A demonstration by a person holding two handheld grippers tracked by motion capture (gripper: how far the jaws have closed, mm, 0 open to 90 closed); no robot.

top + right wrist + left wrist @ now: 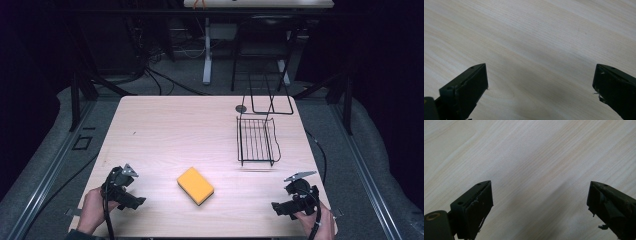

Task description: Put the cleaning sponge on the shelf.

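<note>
Spanning the scene, the pale wooden table point(165, 125) carries a wire rack point(256, 141) far right, then an orange sponge point(195, 185) lying between the left gripper point(134, 201) and right gripper point(276, 208), seemingly well apart from both, jaws wide and empty.

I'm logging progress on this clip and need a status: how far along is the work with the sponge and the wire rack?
Nothing looks done yet: the yellow rectangular sponge lies flat on the pale wooden table, apart from the black wire rack. In hand: nothing. The left claw and right claw rest near the front edge, jaws wide apart over bare wood. Left, probably: reaching, gripping and moving the sponge, maybe to the rack.
</note>
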